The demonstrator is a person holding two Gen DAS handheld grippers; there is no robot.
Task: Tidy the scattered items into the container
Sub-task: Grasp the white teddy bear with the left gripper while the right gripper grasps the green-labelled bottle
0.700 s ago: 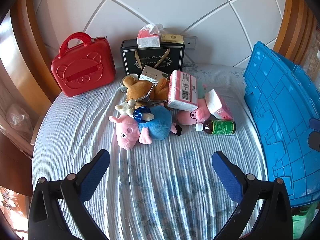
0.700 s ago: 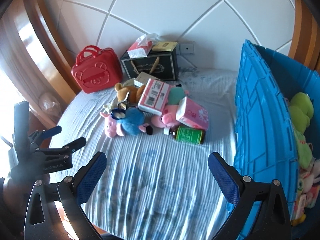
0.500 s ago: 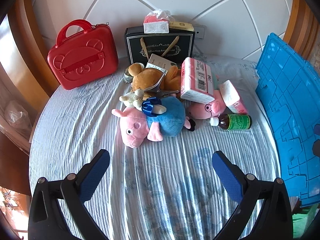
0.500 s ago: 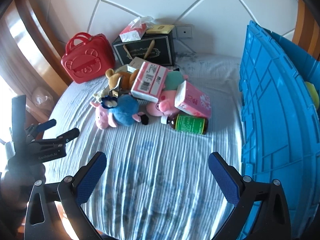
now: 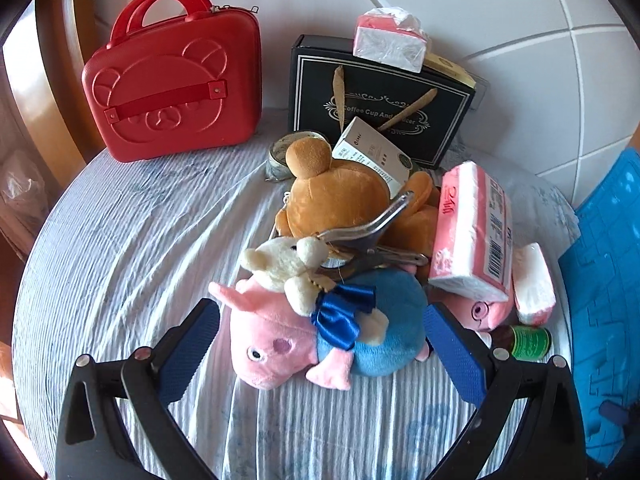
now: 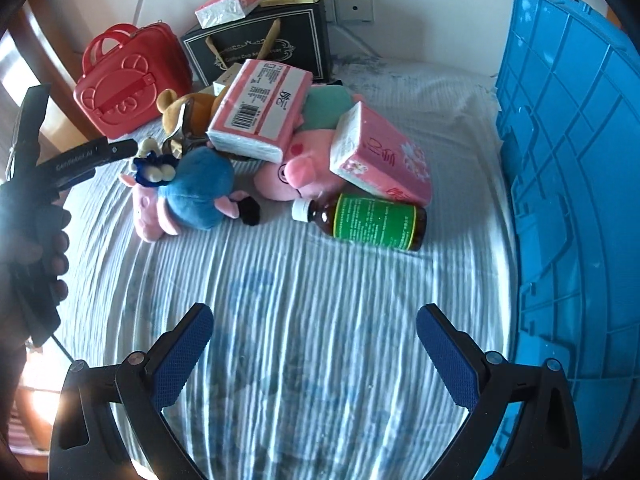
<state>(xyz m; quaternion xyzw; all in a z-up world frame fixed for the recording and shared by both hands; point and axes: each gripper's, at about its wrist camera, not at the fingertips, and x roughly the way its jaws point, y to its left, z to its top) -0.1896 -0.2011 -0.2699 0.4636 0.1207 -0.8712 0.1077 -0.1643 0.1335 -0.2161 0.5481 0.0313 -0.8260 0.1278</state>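
- The left gripper (image 5: 320,344) stands spread wide with nothing pinched; the pink pig plush in a blue dress (image 5: 320,336) lies between its blue pads, not visibly pressed.
- The right gripper (image 6: 314,350) is likewise spread wide over bare striped bedsheet (image 6: 320,288), pinching nothing.
- The scattered pile sits on the sheet: brown bear plush (image 5: 340,196), small cream bear (image 5: 288,264), pink tissue pack (image 5: 476,228), green-labelled bottle (image 6: 372,222), second pink pig (image 6: 292,176).
- The blue container (image 6: 572,184) rises at the right edge, beside the pile.
- Behind stand a red case (image 5: 172,80) and black gift box (image 5: 380,104) against a white panelled wall.
- The second pig is mostly buried; the container's inside is hidden.
- Since half a second ago the left gripper has closed in on the pig plush, and the right has come nearer the bottle.
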